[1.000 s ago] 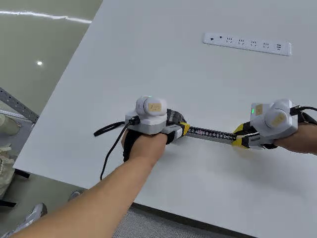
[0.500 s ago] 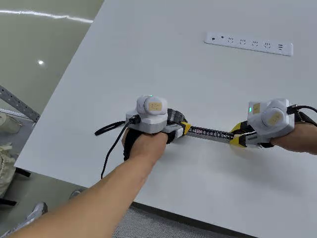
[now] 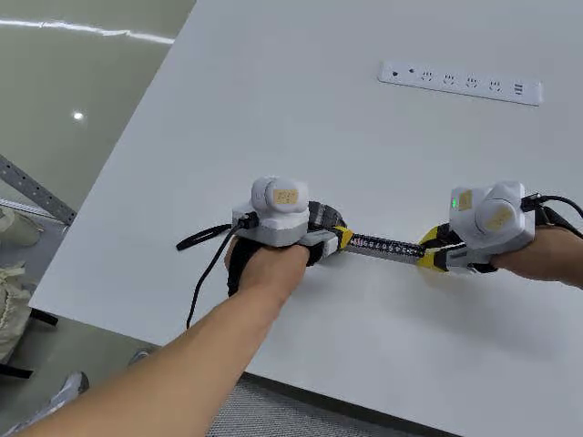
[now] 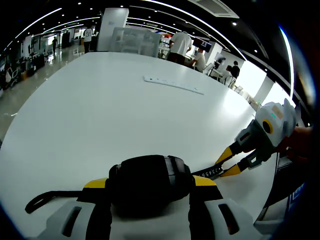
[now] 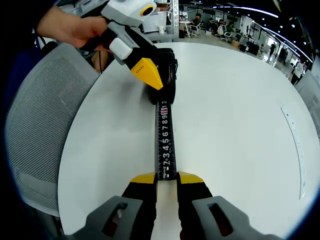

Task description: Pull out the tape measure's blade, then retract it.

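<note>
On desk point(image 3: 273, 109), tape measure case point(image 4: 150, 170) is clamped by left claw point(image 3: 335, 238); blade point(image 5: 165, 135), out from case, is pinched by right claw point(image 5: 166, 178). Retraction judged in hand: blade to be eased toward case.

**White bench, open hall**

My white workbench point(image 3: 273, 109) stretches broad beneath strip lights point(image 4: 200, 20) on a dark ceiling. A white power strip point(image 3: 460, 81) lies flat near its far edge. Glossy grey floor point(image 3: 82, 64) mirrors lamps at left, and a grey mesh chair point(image 5: 45, 125) stands at the near edge.
</note>
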